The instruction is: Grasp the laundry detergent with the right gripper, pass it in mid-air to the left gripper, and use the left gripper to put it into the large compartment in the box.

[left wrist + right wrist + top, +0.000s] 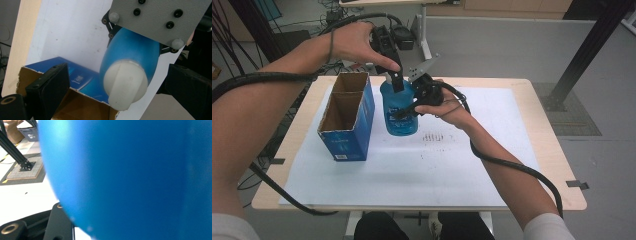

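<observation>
blue box [348, 134] | label unreadable | blue bottle [401, 112] | white cap [125, 83]

No legible text anywhere.
Blue carton [346, 131] has a small white label low on its front w/ print too small to read; same carton in left gripper view [82, 80] shows a pale logo/mark on its blue side, blurred, can't make out. White sheet on worktop [437, 137] carries rows of faint dark marks, not readable as chars. Blue bottle [401, 107]: no lettering seen.
</observation>
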The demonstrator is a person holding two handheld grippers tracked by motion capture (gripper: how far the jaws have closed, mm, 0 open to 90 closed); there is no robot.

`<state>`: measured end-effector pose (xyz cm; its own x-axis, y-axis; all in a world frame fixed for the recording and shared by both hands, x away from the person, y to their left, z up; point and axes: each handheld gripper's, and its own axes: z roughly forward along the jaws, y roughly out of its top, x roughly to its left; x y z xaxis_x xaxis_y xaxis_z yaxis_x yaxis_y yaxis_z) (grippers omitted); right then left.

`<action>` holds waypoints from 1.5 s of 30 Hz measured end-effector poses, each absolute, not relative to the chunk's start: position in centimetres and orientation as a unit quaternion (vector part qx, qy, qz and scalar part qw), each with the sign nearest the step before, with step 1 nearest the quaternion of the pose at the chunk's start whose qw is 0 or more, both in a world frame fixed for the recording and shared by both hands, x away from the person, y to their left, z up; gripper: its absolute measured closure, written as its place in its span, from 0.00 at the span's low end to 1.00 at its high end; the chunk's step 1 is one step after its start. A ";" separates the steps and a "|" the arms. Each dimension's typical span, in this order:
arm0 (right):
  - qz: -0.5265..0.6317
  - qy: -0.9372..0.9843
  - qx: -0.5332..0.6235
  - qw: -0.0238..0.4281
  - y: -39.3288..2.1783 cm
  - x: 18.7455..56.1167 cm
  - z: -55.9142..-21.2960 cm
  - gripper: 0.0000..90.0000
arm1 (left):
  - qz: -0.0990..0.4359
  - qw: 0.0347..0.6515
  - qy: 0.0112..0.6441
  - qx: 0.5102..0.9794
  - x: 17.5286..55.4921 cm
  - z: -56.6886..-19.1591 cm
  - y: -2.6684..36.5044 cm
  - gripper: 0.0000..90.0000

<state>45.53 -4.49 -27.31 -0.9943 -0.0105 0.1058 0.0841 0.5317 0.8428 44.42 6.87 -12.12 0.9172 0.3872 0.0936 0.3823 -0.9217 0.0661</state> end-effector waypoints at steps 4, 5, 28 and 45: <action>-0.483 -0.874 -0.018 0.049 -4.3 45.5 -27.2 0.49 | 0.051 0.024 0.196 0.979 44.4 -12.2 6.9 0.07; -0.484 -0.874 -0.018 0.051 -4.3 45.5 -27.2 0.49 | 0.049 0.025 0.195 0.979 44.4 -12.2 6.9 0.07; -0.489 -0.871 -0.012 0.051 -4.1 45.6 -27.1 0.49 | 0.034 0.020 0.188 0.981 44.9 -13.6 6.9 0.07; -0.493 -0.868 -0.003 0.050 -4.3 45.7 -26.9 0.49 | 0.021 0.001 0.177 0.984 45.2 -14.8 6.6 0.07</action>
